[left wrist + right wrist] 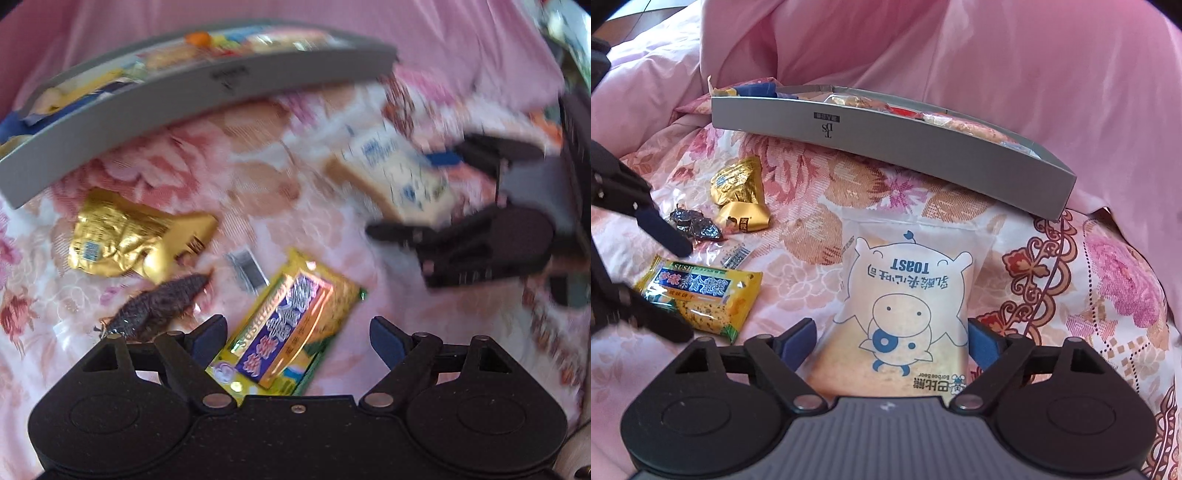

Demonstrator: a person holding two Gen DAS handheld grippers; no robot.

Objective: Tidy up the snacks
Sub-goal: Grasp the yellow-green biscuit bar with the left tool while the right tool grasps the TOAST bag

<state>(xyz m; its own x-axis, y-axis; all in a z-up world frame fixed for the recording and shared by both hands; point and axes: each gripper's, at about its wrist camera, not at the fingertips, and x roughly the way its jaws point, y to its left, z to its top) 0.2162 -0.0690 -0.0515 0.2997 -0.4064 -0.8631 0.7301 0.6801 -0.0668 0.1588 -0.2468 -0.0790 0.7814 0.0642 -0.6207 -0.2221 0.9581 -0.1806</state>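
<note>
Snack packets lie scattered on a pink floral bedspread (923,192), in front of a shallow grey box (894,147) that already holds several wrapped snacks.

In the right wrist view, the right hand-held gripper (890,343) stands spread over a toast packet (905,306) (white, with a blue cartoon cow and the word TOAST printed upside down). The packet's near end lies between the two blue pads, close to both, and it rests flat on the bedspread; whether the pads touch it I cannot tell.

The left hand-held gripper (299,339) is also spread, tilted down over a yellow biscuit packet (291,328) with a purple label. That packet lies between the blue fingertips (210,336), nearer the left one, with a clear gap at the right pad, so nothing is pinched.

Beside the biscuit packet sit a dark crinkled wrapper (159,314), a gold foil packet (125,236) and a small silver sachet (247,267), all loose on the bedspread and apart from the box. The right wrist view shows a second, smaller gold sweet (744,218) just beside the gold foil packet. The left wrist view is blurred toward its right side.
</note>
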